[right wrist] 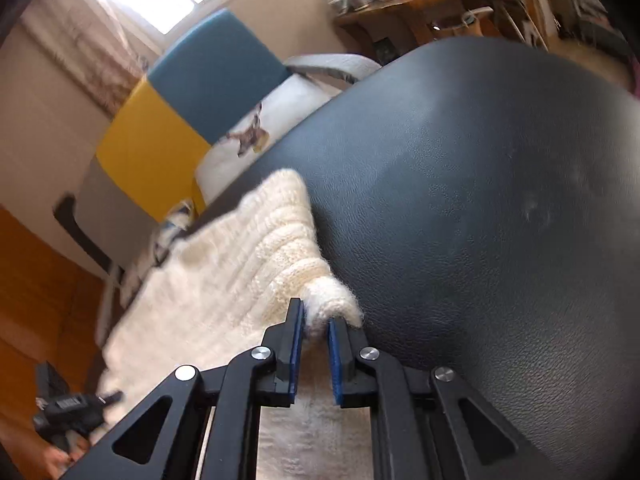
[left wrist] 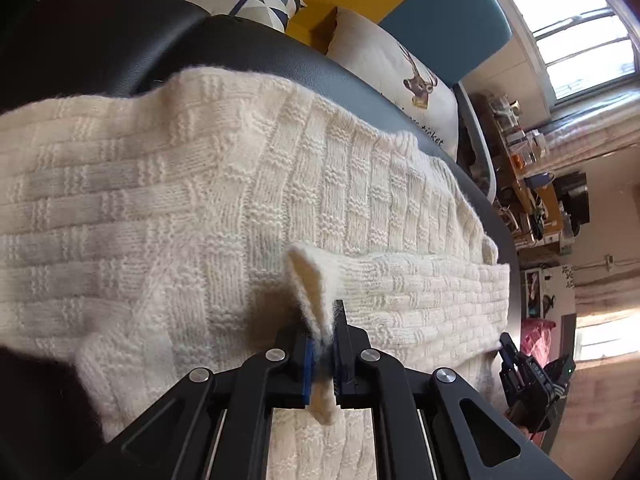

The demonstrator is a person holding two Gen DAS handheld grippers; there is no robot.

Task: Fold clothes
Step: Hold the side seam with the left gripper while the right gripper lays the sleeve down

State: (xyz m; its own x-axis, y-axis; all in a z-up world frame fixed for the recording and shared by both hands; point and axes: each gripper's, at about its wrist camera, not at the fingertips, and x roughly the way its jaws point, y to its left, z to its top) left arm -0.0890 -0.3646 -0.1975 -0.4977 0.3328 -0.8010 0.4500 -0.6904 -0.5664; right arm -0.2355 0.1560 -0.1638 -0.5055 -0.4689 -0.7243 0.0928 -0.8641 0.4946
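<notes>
A cream knitted sweater point(left wrist: 240, 200) lies spread over a black leather surface point(left wrist: 120, 40). My left gripper point(left wrist: 324, 344) is shut on a raised fold of the knit at the sweater's near side, and a flap of wool stands up between the blue pads. In the right wrist view the sweater point(right wrist: 240, 264) runs off to the left across the leather surface point(right wrist: 480, 200). My right gripper point(right wrist: 316, 320) is shut on a rolled corner of it. The right gripper point(left wrist: 505, 346) also shows at the sweater's right edge in the left wrist view. The left gripper point(right wrist: 114, 396) appears small at lower left.
White printed pillows point(left wrist: 400, 72) lean behind the leather surface, in front of a blue and yellow chair back point(left wrist: 440, 12). A cluttered wooden desk point(left wrist: 528, 176) stands to the right under a bright window point(left wrist: 580, 32). Bare leather lies right of the sweater.
</notes>
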